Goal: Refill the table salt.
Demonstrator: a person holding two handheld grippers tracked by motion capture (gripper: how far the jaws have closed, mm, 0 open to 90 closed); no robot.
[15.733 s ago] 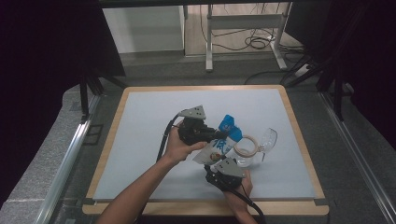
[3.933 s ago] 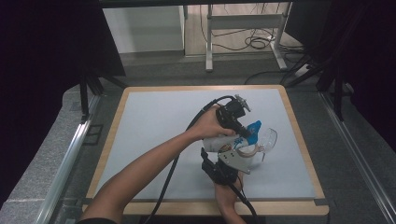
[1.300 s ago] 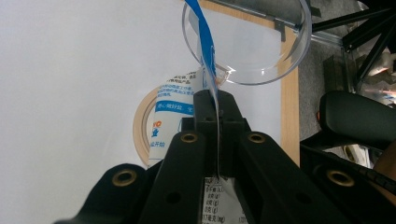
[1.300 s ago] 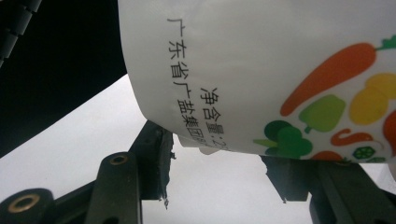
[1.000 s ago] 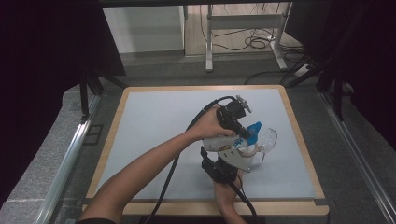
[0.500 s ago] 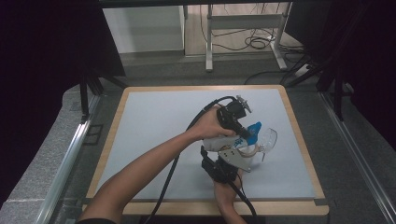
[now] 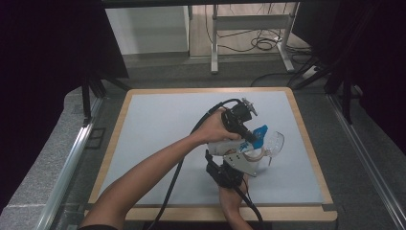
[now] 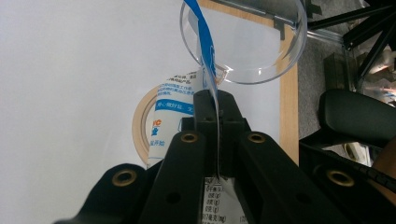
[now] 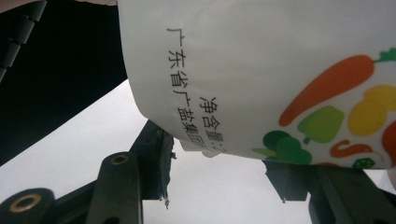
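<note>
left claw [image 8: 218,109] clamped tight on the blue top edge of the salt bag [image 8: 205,56], clear bowl [image 8: 243,42] just beyond its tips. right claw [image 9: 219,175] grips the bag's white body [image 9: 261,70] from below, above the surface [image 7: 158,124].

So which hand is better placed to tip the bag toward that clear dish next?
Probably the left. The left gripper is shut on the blue top edge of the bag, right in front of the clear dish. The right gripper has the bag's bottom between its jaws, steadying it.
</note>
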